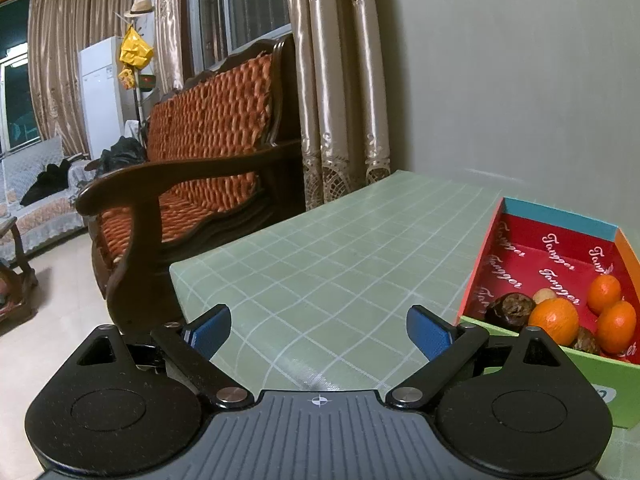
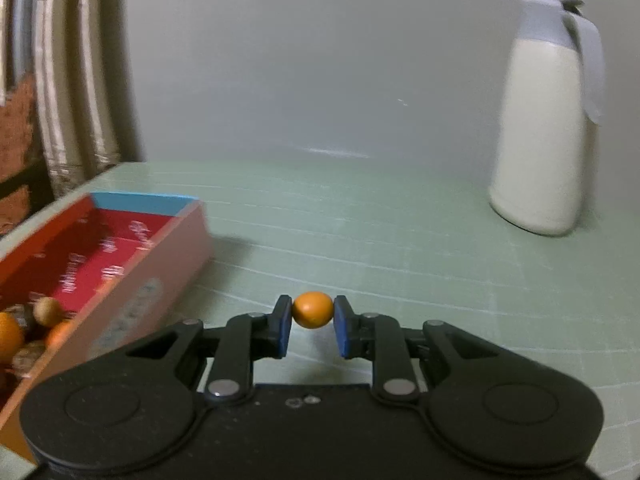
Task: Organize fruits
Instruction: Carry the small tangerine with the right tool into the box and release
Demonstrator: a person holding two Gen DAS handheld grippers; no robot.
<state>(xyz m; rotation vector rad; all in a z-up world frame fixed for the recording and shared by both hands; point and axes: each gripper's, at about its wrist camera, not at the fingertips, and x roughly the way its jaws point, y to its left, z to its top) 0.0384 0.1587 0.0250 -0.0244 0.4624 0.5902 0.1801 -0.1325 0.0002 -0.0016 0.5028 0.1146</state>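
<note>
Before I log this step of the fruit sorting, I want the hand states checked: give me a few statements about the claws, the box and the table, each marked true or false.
1. The right claw is shut on a small orange fruit. True.
2. The left claw holds a fruit too. False: its fingers are spread apart with nothing between them.
3. The box already holds orange fruits and darker brown ones. True.
4. The box lies to the right of the right claw. False: in the right wrist view it sits to its left.
5. A white jug stands upright on the table. True.
</note>
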